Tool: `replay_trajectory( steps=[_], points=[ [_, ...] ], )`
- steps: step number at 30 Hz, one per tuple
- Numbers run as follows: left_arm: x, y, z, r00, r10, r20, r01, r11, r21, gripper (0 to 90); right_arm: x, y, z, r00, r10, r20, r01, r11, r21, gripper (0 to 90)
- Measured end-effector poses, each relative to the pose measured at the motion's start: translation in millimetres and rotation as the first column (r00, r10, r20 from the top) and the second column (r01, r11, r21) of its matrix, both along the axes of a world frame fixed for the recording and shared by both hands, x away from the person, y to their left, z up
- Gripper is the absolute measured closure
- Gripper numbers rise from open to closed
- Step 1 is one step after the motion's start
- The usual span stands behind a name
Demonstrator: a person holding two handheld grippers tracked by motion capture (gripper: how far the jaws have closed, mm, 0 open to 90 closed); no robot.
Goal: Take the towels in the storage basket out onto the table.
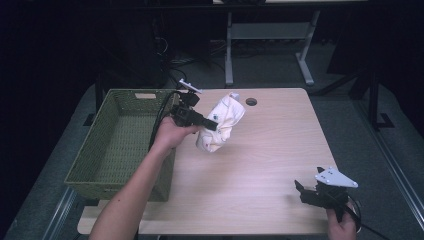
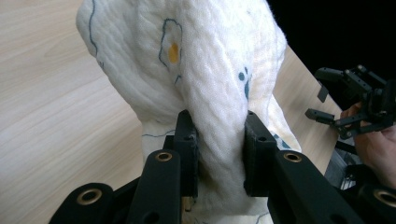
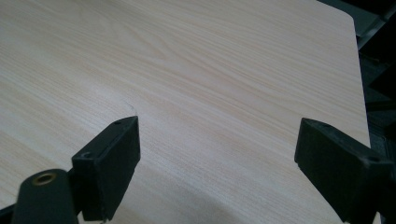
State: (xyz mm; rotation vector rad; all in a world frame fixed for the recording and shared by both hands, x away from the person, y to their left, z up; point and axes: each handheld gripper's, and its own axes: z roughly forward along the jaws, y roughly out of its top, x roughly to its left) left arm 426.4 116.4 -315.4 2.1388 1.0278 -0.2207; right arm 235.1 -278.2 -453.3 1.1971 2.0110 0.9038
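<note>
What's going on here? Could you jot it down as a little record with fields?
Held item: white cloth with small blue and yellow print
Held by: left gripper, shut on the cloth, lifted off the table
Right gripper: open, holding nothing, near the table's front right corner
Nearby: green basket at the table's left edge

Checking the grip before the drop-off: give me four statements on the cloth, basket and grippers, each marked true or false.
1. The left gripper is shut on the white cloth. True.
2. The cloth lies inside the green basket. False: it hangs above the table, beside the basket.
3. The right gripper has its jaws open over bare wood. True.
4. The right gripper holds a corner of the cloth. False: it holds nothing.
</note>
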Motion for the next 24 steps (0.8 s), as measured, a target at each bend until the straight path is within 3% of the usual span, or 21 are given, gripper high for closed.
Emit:
replay_trajectory(
  steps=[8, 16, 24],
  points=[
    [4.6, -21.0, -11.4, 0.9999, -0.012, -0.011, 0.012, 0.9997, 0.019, 71.2, 0.0, -1.9, 1.0, 1.0, 0.003, 0.008, -0.003, 1.0, 0.005, 13.9],
    [5.9, -49.7, -26.5, 0.9981, -0.057, -0.024, 0.058, 0.9979, 0.029, 71.2, 0.3, 1.8, 0.9, 0.9999, 0.01, 0.004, -0.01, 1.0, 0.006, 13.9],
    [9.3, -67.0, -42.4, 0.9973, -0.059, -0.043, 0.061, 0.9969, 0.049, 71.2, 0.7, 1.3, 0.9, 0.9999, 0.014, 0.004, -0.014, 1.0, 0.004, 13.9]
  ],
)
